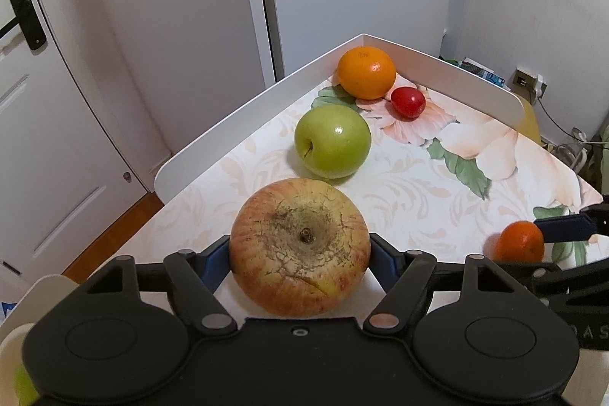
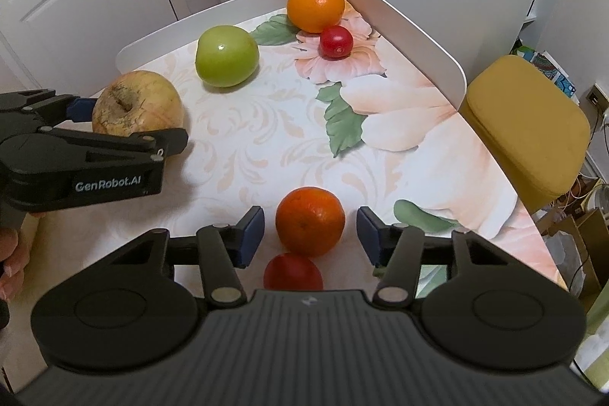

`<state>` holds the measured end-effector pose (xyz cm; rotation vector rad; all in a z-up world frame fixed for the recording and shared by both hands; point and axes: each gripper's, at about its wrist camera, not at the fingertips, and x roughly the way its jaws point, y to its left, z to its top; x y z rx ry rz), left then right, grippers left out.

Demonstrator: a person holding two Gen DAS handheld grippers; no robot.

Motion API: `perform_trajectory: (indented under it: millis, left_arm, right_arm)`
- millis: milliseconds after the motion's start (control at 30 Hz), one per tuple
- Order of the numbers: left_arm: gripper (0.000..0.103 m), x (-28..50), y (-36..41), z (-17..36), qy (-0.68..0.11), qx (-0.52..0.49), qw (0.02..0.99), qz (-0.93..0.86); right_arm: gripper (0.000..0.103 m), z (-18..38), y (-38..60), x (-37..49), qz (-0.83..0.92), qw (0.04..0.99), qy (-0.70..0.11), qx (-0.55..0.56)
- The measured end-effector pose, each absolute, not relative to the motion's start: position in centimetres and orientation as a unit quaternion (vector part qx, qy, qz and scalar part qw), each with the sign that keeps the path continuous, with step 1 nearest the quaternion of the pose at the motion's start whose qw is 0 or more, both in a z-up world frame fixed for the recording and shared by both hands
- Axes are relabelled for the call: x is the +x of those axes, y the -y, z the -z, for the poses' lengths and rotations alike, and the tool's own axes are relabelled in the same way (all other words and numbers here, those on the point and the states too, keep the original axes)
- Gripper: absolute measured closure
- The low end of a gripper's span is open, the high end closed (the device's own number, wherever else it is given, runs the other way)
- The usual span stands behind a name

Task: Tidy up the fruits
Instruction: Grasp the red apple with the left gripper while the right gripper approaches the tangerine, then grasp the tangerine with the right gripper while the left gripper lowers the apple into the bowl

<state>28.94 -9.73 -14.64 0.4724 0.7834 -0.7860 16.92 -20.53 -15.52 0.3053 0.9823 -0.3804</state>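
My left gripper (image 1: 300,253) is shut on a large russet apple (image 1: 300,246), seen from the side in the right wrist view (image 2: 137,107). Beyond it lie a green apple (image 1: 332,140), a large orange (image 1: 366,72) and a small red tomato (image 1: 408,102) near the table's far corner. My right gripper (image 2: 310,231) is open around a small tangerine (image 2: 310,221) without touching it. A second red tomato (image 2: 293,271) lies just behind the tangerine, close to the gripper body.
The table (image 2: 266,139) has a floral cloth and a white raised rim (image 2: 411,33) along its far sides. A yellow chair (image 2: 525,128) stands right of the table. White doors stand beyond the far edge.
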Motion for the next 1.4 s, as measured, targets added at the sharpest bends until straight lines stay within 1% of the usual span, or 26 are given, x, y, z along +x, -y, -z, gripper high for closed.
perform_trajectory:
  millis: [33,100,133,400,800,1400]
  left_arm:
    - [0.026,28.8,9.7,14.6,-0.369,0.223,0.824,0.369]
    - [0.026,28.5,9.4,14.6,-0.369,0.222,0.825,0.367]
    - [0.026,28.3,9.3,14.6,-0.368,0.221,0.826,0.366]
    - [0.026,26.9,8.4,13.4,-0.359,0.207,0.839,0.354]
    - [0.026,23.0,5.7,10.4,-0.355,0.163,0.87,0.301]
    - [0.026,18.8,-2.2,6.8,-0.353,0.085,0.918,0.16]
  right_arm:
    - [0.039,15.6,20.5,16.9,0.18,0.853,-0.467,0.145]
    - [0.049,15.6,20.6,16.9,0.176,0.855,-0.466,0.145]
    - [0.05,15.6,20.6,16.8,0.174,0.855,-0.465,0.146]
    - [0.05,14.7,20.6,16.3,0.16,0.866,-0.454,0.136]
    - [0.05,11.8,19.7,15.0,0.114,0.888,-0.432,0.108]
    - [0.05,8.4,13.8,16.5,-0.023,0.912,-0.409,0.036]
